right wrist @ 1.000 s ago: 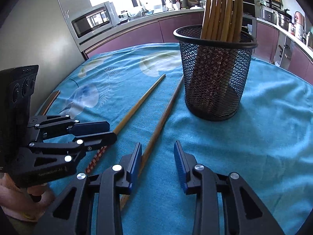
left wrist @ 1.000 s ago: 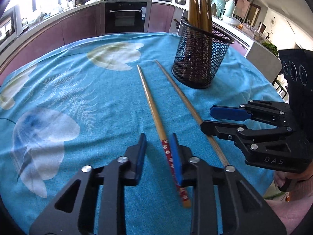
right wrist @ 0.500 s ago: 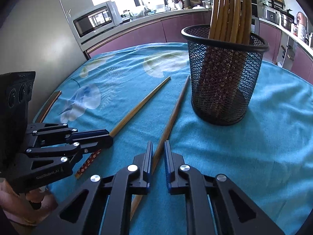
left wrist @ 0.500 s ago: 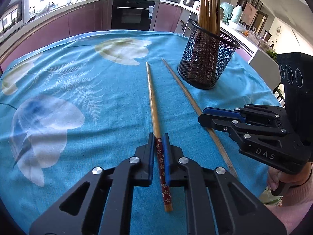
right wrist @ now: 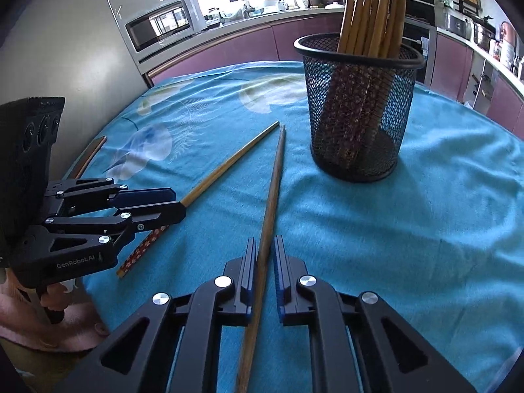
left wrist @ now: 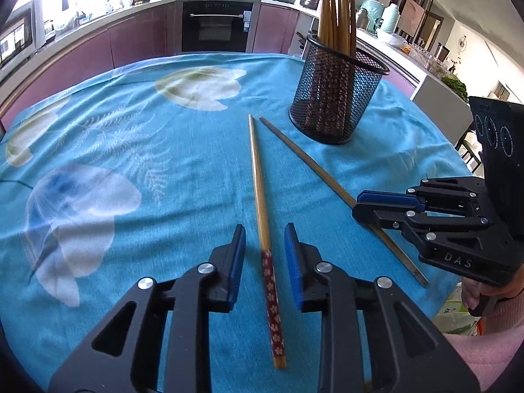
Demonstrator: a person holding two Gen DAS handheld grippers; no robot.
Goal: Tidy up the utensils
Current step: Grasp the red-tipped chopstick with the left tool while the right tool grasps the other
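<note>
Two chopsticks lie on the blue tablecloth. The one with a red flowered handle point(left wrist: 258, 190) lies between the jaws of my left gripper point(left wrist: 265, 252). Those jaws are opening and the blue pads point(left wrist: 237, 258) stand clear of it. The plain darker chopstick point(right wrist: 273, 190) runs between the pads of my right gripper point(right wrist: 263, 255), which is shut on its thick end. A black mesh holder point(right wrist: 357, 114) with several chopsticks upright in it stands just beyond the two tips. The left gripper point(right wrist: 180, 203) also shows in the right wrist view, and the right gripper point(left wrist: 360, 203) in the left wrist view.
The round table's cloth point(left wrist: 131, 137) carries pale flower prints, and its near edge falls away just behind both grippers. A hand and pink sleeve point(left wrist: 484, 298) hold the right gripper. Purple kitchen cabinets, an oven point(left wrist: 217, 26) and a microwave point(right wrist: 160, 23) stand behind the table.
Both grippers closed around their chopsticks. The left one has since spread apart again, leaving the flowered chopstick on the cloth, while the right one stays shut on the plain chopstick.
</note>
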